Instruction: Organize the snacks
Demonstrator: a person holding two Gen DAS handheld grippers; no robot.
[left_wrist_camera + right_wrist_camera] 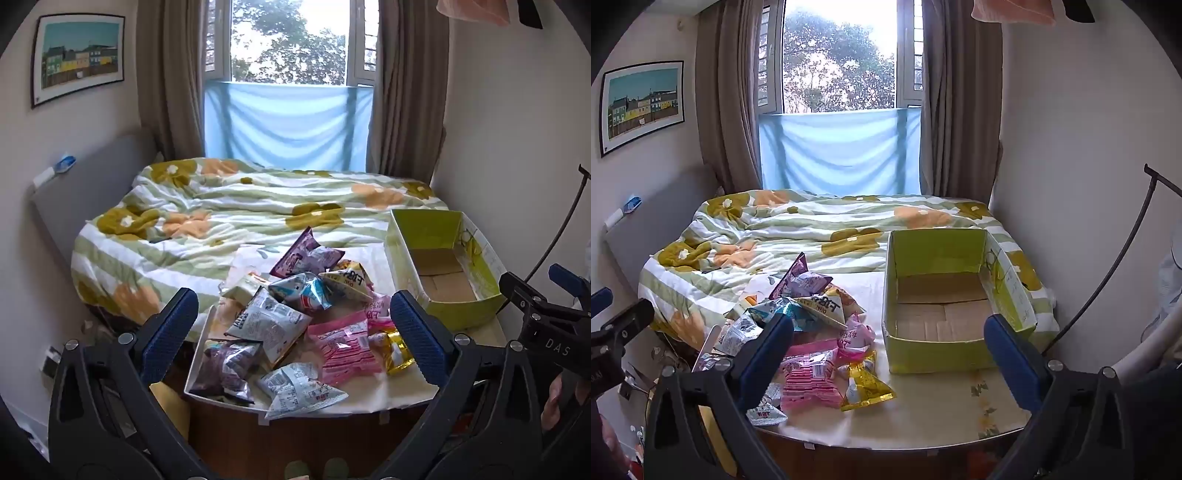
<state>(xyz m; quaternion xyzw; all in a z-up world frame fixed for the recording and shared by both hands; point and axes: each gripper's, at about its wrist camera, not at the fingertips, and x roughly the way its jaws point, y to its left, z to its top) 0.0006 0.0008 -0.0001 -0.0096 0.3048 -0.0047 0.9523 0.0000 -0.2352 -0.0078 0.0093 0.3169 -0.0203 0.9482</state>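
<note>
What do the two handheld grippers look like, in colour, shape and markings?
The left gripper and the right gripper have the same build: black plastic frames with triangular cut-outs, silver round bolts at the joints, and two fingers covered with dark blue textured pads. The right gripper's side carries white letters, "DAS".

You see a pink-and-white striped snack packet (809,380) beside a yellow one (864,384), with a purple packet (306,254) behind; the box (938,354) is lime green outside, plain brown cardboard inside. The quilt (207,221) shows pale green stripes with olive and orange flowers; the gripper pads (170,332) are blue.
</note>
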